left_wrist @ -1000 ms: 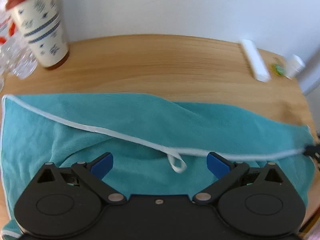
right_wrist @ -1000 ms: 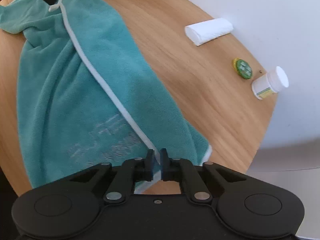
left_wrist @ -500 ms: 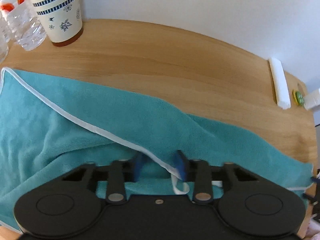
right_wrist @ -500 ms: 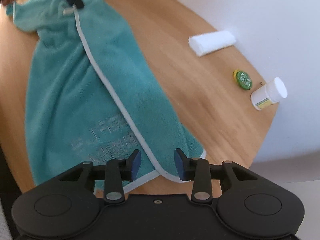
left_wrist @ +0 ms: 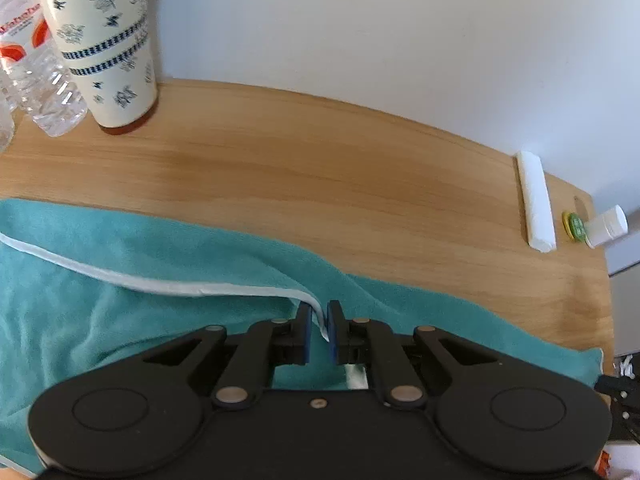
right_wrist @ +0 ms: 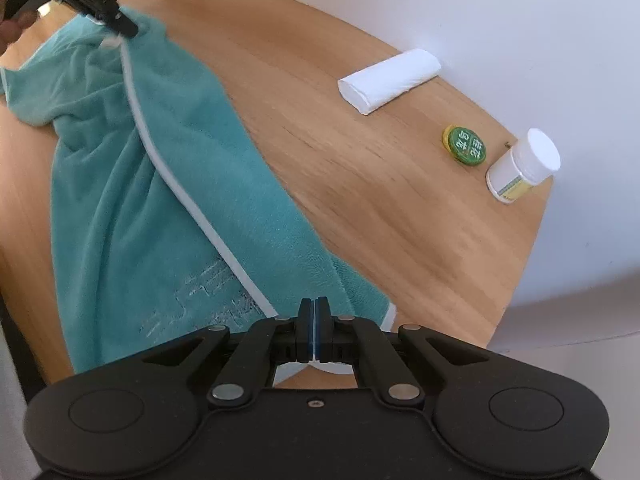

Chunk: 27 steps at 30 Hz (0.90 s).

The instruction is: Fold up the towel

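Towel (left_wrist: 120, 320), soft, limp terry sprawled across the table (left_wrist: 320, 184) toward nine o'clock, looks light and droopy, so my left gripper (left_wrist: 319, 330) and right gripper (right_wrist: 315, 330) pinch its white hem.

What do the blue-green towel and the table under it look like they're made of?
The towel looks like soft fleecy microfibre or terry: its nap is fuzzy and matte, it drapes in loose folds, and a smooth white binding runs along the edge. The table looks like pale wood or a wood-look laminate, with long grain lines and a faint satin sheen; I can't tell which.
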Tool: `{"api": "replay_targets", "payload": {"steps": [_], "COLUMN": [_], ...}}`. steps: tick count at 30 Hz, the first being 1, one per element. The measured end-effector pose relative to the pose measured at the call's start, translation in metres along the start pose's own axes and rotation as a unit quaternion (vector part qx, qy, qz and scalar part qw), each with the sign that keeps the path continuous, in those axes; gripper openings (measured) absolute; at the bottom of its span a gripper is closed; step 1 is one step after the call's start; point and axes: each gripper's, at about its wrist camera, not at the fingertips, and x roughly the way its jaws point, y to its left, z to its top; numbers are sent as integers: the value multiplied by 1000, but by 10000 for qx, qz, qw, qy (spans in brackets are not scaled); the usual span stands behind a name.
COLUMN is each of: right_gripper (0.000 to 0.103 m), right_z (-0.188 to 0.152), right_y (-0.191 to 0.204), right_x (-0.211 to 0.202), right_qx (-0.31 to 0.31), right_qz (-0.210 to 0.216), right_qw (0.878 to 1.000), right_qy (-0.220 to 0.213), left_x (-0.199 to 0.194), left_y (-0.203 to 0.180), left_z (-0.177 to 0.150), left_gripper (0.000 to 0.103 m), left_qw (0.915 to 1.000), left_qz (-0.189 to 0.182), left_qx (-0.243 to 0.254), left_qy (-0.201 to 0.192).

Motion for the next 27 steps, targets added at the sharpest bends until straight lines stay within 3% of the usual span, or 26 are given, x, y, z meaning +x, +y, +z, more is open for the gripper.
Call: {"api": "replay_targets", "payload": {"steps": [2, 4, 6, 9, 11, 13, 16, 19, 21, 27], "right_gripper": [8, 22, 27, 28, 30, 41, 41, 35, 7, 3], "right_z": [1, 4, 6, 10, 13, 16, 21, 23, 24, 33], "right_y": [9, 21, 37, 58, 64, 67, 85, 82, 80, 69], "right_x": [0, 7, 12, 25, 28, 26, 29, 32, 29, 11], "right_qx": [-52, -65, -306, -622, -499, -225, -413, 4, 126, 72], "right_qz": [184, 203, 248, -79, -182, -248, -695, -676, -697, -1184], "right_qw": [9998, 9997, 9992, 9980, 9984, 9989, 9958, 9970, 9971, 9926], "right_qy": [-64, -71, -120, -78, -186, -318, -424, -367, -291, -240], "left_x": [1, 1, 2, 0, -6, -9, -12, -17, -19, -26], "left_y": [1, 2, 3, 2, 0, -3, -9, -7, -5, -5], "left_z": [2, 3, 6, 11, 15, 18, 20, 22, 23, 29], "left_gripper": [8, 8, 8, 8, 8, 8, 8, 8, 8, 8], "left_qw": [10000, 10000, 9999, 9996, 9997, 9996, 9994, 9992, 9991, 9982], "left_qz": [-35, -57, -90, -169, -209, -224, -249, -283, -299, -259], "left_qx": [-25, -74, -120, -207, -141, -97, 83, 107, 135, 372], "left_qy": [-3, 0, 11, 13, -74, -129, -216, -253, -275, -388]}}
